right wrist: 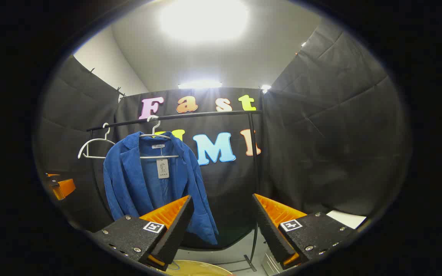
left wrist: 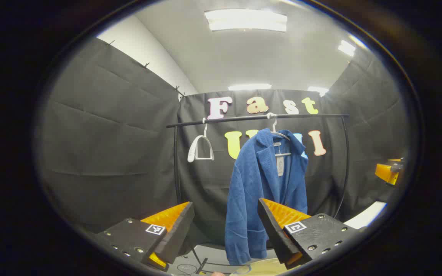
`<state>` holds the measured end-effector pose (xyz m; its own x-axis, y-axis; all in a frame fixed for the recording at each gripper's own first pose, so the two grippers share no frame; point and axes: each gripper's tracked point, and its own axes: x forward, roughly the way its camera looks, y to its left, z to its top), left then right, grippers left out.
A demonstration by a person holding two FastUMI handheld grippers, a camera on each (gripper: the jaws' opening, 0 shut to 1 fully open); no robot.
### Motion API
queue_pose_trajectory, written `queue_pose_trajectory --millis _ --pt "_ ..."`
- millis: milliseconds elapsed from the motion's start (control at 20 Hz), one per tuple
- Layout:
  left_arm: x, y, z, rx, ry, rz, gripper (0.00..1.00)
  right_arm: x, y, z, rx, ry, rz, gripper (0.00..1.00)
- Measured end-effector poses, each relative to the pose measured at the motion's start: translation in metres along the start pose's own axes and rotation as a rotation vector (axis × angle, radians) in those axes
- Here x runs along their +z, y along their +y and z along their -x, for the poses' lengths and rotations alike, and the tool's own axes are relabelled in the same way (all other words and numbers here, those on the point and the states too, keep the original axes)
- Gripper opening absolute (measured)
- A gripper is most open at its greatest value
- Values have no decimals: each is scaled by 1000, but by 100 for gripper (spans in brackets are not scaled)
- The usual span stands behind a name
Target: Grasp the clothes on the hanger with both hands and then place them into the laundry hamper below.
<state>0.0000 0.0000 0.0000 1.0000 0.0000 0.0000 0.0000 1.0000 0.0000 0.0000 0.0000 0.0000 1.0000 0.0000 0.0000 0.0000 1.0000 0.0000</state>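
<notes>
Jacket [right wrist: 155,184] on hanger [right wrist: 159,147], under rail [right wrist: 175,115]

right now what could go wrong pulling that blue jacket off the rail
The blue jacket hangs on a white hanger hooked over the rail; a straight downward tug could drag the hanger off too. An empty hanger hangs close beside it and may get knocked. Both the left gripper and right gripper have open jaws short of the cloth, so closing early would grab nothing.
</notes>
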Motion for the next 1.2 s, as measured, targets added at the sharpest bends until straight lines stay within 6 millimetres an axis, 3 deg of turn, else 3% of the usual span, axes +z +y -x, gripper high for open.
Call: queue_pose_trajectory --millis 350,400,450,550,700,900,950,1050,1200 --pt "-2 -3 -2 -3 9 17 100 -1 -1 4 -2 1 8 94" --pt "-1 -5 -2 -4 4 15 96 0 -2 6 -4 -8 11 94" --pt "-1 -4 0 2 2 9 100 1 -1 6 -3 -11 13 93" --pt "-2 -3 3 5 5 9 96 -3 3 2 8 -2 14 94" --pt "-1 -5 4 -6 15 25 100 -1 2 -4 2 1 -7 94" --pt "7 -11 1 0 19 52 100 12 10 -25 24 -21 -8 93" --pt "11 -15 -5 2 17 55 96 18 13 -33 35 -31 -10 94" --pt "20 -28 -28 9 11 63 100 30 20 -50 63 -53 -16 93" --pt "39 -41 -43 14 -24 82 100 45 29 -77 108 -73 -24 93"
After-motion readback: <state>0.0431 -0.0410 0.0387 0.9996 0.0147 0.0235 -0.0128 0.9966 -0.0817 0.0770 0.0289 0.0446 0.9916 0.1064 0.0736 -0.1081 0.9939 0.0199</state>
